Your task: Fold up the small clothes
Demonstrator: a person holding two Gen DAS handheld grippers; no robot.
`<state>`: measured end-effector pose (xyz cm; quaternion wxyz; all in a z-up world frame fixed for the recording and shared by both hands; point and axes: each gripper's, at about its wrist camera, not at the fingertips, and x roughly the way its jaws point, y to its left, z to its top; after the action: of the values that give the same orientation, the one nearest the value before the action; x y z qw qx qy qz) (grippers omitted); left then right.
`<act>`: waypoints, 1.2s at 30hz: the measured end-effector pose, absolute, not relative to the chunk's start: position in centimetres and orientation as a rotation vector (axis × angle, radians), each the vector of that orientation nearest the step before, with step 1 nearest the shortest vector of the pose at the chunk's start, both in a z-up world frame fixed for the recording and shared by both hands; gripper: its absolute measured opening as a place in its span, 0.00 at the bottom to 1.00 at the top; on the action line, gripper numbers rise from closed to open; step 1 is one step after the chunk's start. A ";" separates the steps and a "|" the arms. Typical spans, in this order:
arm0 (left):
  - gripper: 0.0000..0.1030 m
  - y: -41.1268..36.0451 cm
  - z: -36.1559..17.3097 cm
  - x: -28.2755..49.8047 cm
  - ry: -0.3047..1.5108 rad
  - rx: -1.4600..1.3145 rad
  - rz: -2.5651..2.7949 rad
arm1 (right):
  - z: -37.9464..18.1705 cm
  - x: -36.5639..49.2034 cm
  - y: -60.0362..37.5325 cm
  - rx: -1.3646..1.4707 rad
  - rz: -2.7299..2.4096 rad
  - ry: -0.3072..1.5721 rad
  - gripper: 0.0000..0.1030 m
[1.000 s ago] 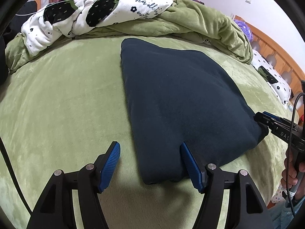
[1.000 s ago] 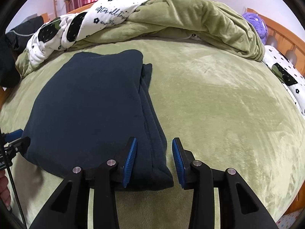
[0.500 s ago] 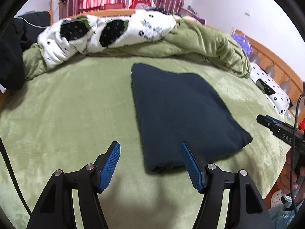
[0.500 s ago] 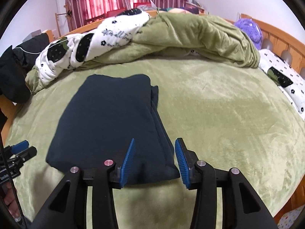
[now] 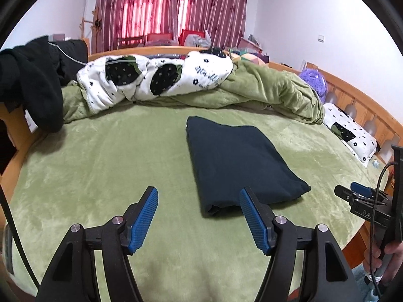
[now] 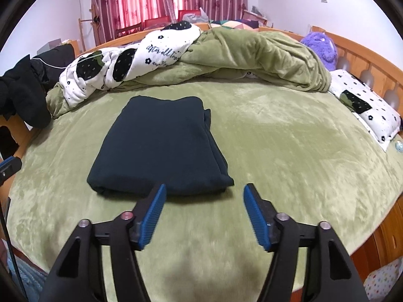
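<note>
A dark navy garment folded into a flat, roughly rectangular bundle lies on the green plush bedspread, a little toward the near side of the bed's middle. From the right wrist view its stacked layers show along the right edge, slightly stepped, and the near edge is a rounded fold. Nothing touches it.

The left gripper hangs above the near part of the bedspread with its blue ribbed fingers spread wide and nothing between them; the right-hand finger overlaps the garment's near corner in the view, but whether it touches the cloth cannot be told. The right gripper sits just short of the garment's near edge, jaws likewise wide apart and holding nothing. In the left wrist view, the right gripper shows at the right edge of the frame, off the garment's corner, with the person's hand around its handle.

Behind the garment, a rumpled green plush quilt is heaped across the far side of the bed with a white duvet printed with black blobs and flowers bunched against it. A purple fuzzy plush toy rests by the wooden headboard, next to a white flower-print pillow. Black clothing drapes over the bed's left end, and red patterned curtains cover the window beyond.
</note>
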<state>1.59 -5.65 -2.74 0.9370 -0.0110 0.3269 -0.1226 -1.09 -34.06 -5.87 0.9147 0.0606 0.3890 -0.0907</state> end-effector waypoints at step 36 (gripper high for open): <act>0.74 -4.3 -3.6 -2.1 0.676 -0.039 -0.210 | -3.7 -5.5 -32.2 0.139 -0.211 0.773 0.96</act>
<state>-2.13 -4.32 -3.64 0.9378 -0.0192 0.3311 -0.1029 -5.52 -32.17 -3.71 0.9185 0.0674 0.3759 -0.1024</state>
